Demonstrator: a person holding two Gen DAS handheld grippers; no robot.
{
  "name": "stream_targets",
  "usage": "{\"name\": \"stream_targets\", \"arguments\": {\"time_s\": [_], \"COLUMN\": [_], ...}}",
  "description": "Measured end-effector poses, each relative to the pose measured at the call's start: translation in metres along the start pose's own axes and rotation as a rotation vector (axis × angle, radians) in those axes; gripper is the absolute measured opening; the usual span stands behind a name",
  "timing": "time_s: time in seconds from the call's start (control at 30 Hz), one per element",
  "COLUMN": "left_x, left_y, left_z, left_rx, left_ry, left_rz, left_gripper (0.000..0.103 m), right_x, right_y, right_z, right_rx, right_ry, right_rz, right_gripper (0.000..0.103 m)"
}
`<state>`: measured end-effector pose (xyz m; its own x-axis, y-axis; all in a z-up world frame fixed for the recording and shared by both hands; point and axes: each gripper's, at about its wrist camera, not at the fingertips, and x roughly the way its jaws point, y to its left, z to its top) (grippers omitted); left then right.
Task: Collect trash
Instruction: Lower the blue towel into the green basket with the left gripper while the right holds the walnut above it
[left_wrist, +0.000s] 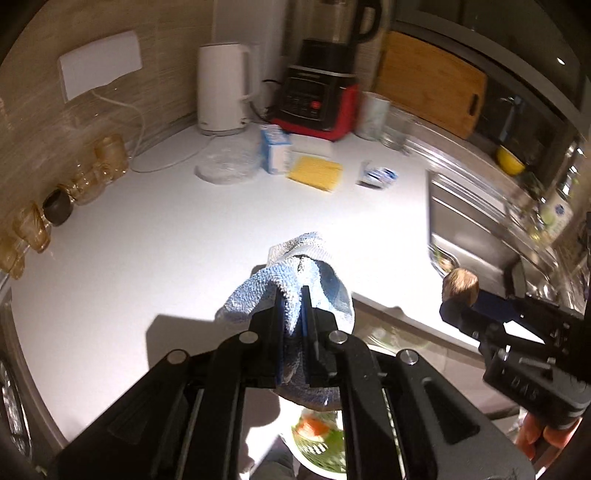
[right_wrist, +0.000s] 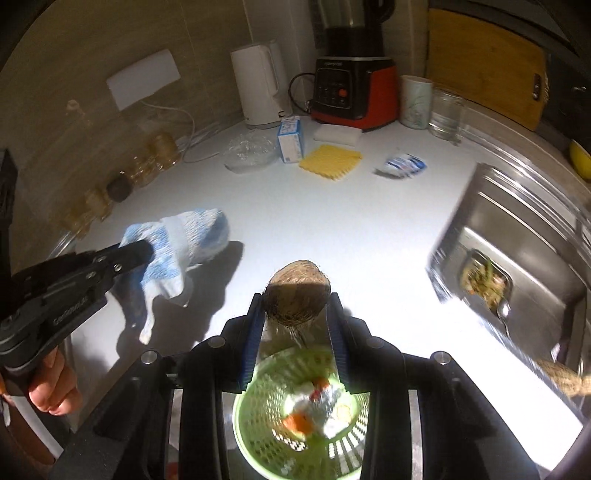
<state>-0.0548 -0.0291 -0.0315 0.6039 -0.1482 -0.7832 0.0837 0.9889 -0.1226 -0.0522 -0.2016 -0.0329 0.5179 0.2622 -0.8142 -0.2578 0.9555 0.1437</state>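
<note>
The right gripper (right_wrist: 295, 306) is clamped on a brown, hairy coconut shell piece (right_wrist: 297, 295), which is pinched between the blue-padded fingers (right_wrist: 253, 332) and is held directly above the green basket (right_wrist: 258, 406), where some white and orange scraps already lie. The step in hand is judged to be the drop of this shell into the basket; it is best done with the shell kept centred over the basket's mouth and lowered closer before the fingers are parted, so that a bounce off the rim is avoided. To the left of the basket, the left gripper (left_wrist: 293, 306) is closed on a blue-and-white cloth (left_wrist: 295, 273), which hangs above the white counter (left_wrist: 147, 229) and should be kept out of the drop path. Beyond the basket, a crumpled blue-and-white wrapper (right_wrist: 402, 166) is left on the counter, seemingly to be collected later.
</note>
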Motion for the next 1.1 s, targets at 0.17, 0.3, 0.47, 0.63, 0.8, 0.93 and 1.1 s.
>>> {"name": "stream_targets", "arguments": {"time_s": [0.17, 0.3, 0.47, 0.63, 0.8, 0.93, 1.1], "left_x": [-0.024, -0.035, -0.038, -0.038, -0.035, -0.03, -0.027], "left_y": [-0.044, -0.071, -0.091, -0.101, -0.11, -0.115, -0.116], "left_z": [-0.034, -0.06, -0.08, -0.091, -0.097, -0.1, -0.102], "left_rx": [0.017, 0.028, 0.043, 0.045, 0.055, 0.058, 0.056], "left_ry": [0.057, 0.086, 0.119, 0.143, 0.161, 0.178, 0.197], "left_rz": [-0.044, -0.053, -0.051, -0.063, -0.062, -0.06, -0.054], "left_gripper": [0.007, 0.007, 0.007, 0.007, 0.007, 0.007, 0.007], "right_x": [-0.04, -0.06, -0.077, -0.088, -0.089, -0.087, -0.085], "right_y": [-0.018, -0.034, -0.045, -0.051, -0.052, -0.052, -0.053], "right_z": [-0.043, -0.069, -0.085, -0.091, -0.094, -0.094, -0.095], "right_rx": [0.013, 0.04, 0.055, 0.055, 0.042, 0.034, 0.031], "right_ry": [-0.017, -0.017, -0.035, -0.05, -0.045, -0.034, -0.023], "right_rz": [0.005, 0.011, 0.012, 0.015, 0.021, 0.024, 0.029], "right_gripper": [0.035, 0.035, 0.035, 0.035, 0.035, 0.035, 0.035]}}
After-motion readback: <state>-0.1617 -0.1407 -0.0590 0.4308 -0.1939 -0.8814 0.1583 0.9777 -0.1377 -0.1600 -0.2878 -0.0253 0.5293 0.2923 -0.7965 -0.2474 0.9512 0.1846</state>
